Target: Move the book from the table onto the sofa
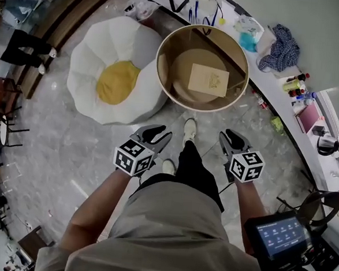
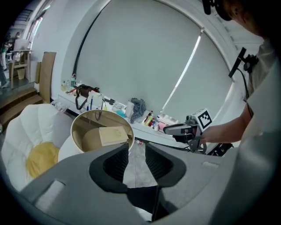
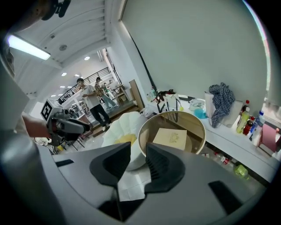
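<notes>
A tan book (image 1: 208, 80) lies flat on the round wooden table (image 1: 160, 73), straight ahead of me. Left of the table sits the sofa (image 1: 116, 70), a white flower-shaped cushion with a yellow middle. My left gripper (image 1: 160, 132) and right gripper (image 1: 230, 135) are held side by side in front of my legs, short of the table. Both are open with nothing between the jaws. The left gripper view shows the book (image 2: 113, 134) beyond its own jaws (image 2: 137, 147). In the right gripper view the book (image 3: 170, 137) and sofa (image 3: 120, 127) lie past the jaws (image 3: 138, 151).
A curved white counter (image 1: 276, 93) behind the table carries bottles (image 1: 294, 86), a checked cloth (image 1: 280, 47) and bags. Wooden steps (image 1: 62, 20) run at the far left. A screen on a stand (image 1: 281, 235) is by my right side. Two people (image 3: 94, 99) stand far off.
</notes>
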The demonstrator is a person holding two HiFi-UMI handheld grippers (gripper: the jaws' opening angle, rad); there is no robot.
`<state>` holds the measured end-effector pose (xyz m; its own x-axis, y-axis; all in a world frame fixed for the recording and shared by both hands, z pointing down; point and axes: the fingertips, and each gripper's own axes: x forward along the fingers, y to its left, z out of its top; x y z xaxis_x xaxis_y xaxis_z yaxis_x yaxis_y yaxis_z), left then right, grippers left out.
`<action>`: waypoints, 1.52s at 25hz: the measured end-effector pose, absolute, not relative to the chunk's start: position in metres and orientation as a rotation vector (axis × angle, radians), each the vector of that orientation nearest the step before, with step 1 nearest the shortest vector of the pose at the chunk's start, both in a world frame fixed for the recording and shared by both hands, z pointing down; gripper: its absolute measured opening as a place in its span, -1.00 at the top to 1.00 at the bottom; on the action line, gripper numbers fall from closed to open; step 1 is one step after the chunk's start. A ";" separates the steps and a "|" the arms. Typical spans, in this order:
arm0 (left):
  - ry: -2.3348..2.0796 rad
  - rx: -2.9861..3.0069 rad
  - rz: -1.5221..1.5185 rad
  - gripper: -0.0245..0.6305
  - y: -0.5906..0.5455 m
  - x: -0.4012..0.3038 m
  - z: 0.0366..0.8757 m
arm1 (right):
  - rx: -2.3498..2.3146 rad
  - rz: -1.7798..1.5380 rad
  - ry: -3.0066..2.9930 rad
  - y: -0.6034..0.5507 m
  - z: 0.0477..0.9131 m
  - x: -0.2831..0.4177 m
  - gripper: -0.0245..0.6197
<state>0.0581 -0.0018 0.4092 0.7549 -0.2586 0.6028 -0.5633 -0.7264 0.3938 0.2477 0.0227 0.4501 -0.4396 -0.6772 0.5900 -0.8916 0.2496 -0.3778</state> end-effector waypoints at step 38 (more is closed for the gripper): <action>-0.619 1.947 0.846 0.46 -0.257 0.179 0.769 | 1.418 1.473 -1.945 -0.226 0.790 0.369 0.51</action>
